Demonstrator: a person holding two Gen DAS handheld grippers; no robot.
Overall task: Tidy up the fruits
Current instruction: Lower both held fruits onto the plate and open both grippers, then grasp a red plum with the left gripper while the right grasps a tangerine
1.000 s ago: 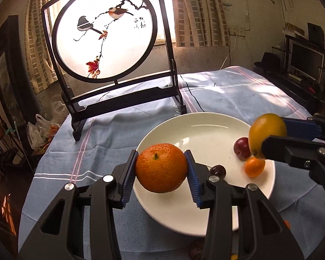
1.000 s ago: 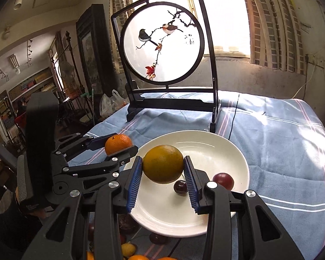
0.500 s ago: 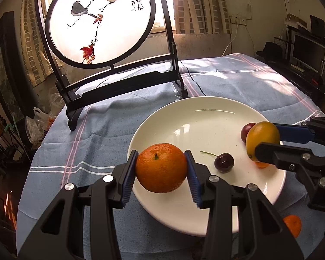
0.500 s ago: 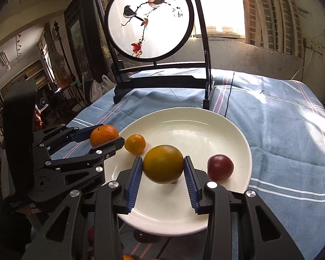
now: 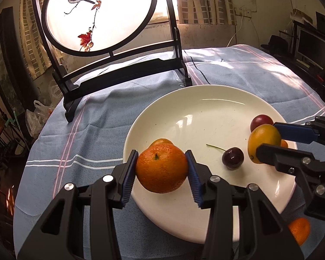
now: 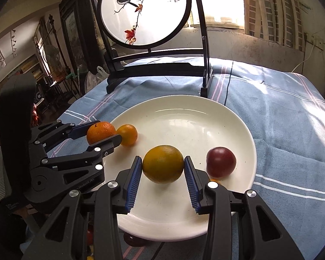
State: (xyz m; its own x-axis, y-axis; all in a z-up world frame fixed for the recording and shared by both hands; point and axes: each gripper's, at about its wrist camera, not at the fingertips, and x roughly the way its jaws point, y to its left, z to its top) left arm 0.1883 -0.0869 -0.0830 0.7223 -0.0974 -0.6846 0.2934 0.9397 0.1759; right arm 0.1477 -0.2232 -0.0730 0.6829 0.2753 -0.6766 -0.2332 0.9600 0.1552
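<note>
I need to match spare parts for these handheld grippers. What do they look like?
Both the left gripper and the right gripper are black plastic with angular, cut-out linkage arms, silver round bolt heads and ribbed blue pads. The left one bears faint pale lettering on its side; no cables show.

Fruit on and over the white plate (image 6: 234,117)

Pebbled orange (image 5: 161,168), stem up, at plate's left edge, a small smooth orange fruit (image 6: 127,134) just behind it on the plate. Yellow-orange citrus (image 6: 163,164), greenish tinge, near plate centre. Dark red plum (image 6: 221,162) sits right of it. Glossy dark cherry (image 5: 232,158), stem lying out leftward, on the plate between the two large fruits.
</note>
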